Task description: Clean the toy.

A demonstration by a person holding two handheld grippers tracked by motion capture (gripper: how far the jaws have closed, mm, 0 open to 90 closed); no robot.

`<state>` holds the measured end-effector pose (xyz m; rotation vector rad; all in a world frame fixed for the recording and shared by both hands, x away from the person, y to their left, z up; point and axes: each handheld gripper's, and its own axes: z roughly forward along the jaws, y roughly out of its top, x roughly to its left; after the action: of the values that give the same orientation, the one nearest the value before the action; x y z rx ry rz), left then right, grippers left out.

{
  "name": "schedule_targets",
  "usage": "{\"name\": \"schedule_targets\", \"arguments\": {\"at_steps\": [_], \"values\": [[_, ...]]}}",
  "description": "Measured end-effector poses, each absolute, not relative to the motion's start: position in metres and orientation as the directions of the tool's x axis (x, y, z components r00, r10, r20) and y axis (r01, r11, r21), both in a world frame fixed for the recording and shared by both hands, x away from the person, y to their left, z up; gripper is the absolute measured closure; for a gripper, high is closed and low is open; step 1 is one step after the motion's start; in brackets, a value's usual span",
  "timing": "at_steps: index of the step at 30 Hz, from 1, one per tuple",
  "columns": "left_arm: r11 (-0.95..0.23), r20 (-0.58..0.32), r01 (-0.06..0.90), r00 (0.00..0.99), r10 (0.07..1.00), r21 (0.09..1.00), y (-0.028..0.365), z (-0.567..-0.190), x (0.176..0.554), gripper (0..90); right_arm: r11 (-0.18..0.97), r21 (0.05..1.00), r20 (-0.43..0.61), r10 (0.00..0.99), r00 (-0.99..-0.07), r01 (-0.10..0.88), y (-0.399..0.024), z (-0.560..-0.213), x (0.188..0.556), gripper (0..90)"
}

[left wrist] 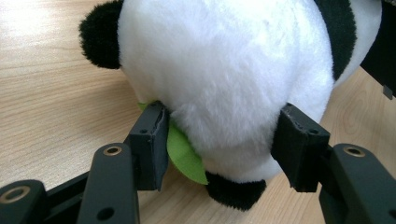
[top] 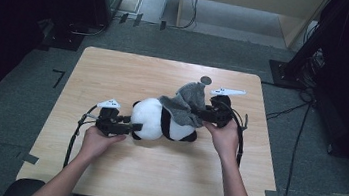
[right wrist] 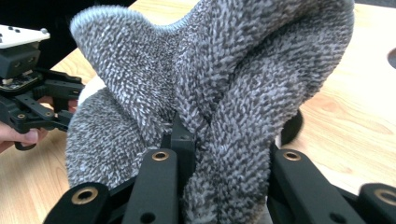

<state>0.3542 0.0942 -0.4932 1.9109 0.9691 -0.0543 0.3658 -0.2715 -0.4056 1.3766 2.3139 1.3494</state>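
The left gripper has its jaws pressed on the white head of a plush panda, a green leaf showing by one jaw. The right gripper is clamped on a bunched grey knitted cloth draped over the panda's body. The panda lies mid-table.

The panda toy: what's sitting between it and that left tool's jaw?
A green leaf is tucked between the panda and one jaw of the left tool, seen in the left gripper view.
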Motion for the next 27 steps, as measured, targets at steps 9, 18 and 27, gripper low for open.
{"name": "schedule_targets", "arguments": {"at_steps": [9, 18, 27], "values": [[-0.222, -0.427, 0.651, 0.679, 0.597, 0.726, 0.095, -0.493, 0.356, 42.3, 0.16, 0.714, 0.291, 0.818, -0.496, 0.681, -0.296, -0.418, 0.37, 73.4], [-0.228, -0.421, 0.645, 0.685, 0.594, 0.729, 0.095, -0.493, 0.356, 42.1, 0.158, 0.676, 0.285, 0.845, -0.453, 0.72, -0.306, -0.435, 0.377, 74.0], [-0.236, -0.415, 0.641, 0.69, 0.593, 0.73, 0.096, -0.493, 0.356, 40.9, 0.142, 0.697, 0.279, 0.849, -0.448, 0.703, -0.313, -0.424, 0.373, 74.5]]}}
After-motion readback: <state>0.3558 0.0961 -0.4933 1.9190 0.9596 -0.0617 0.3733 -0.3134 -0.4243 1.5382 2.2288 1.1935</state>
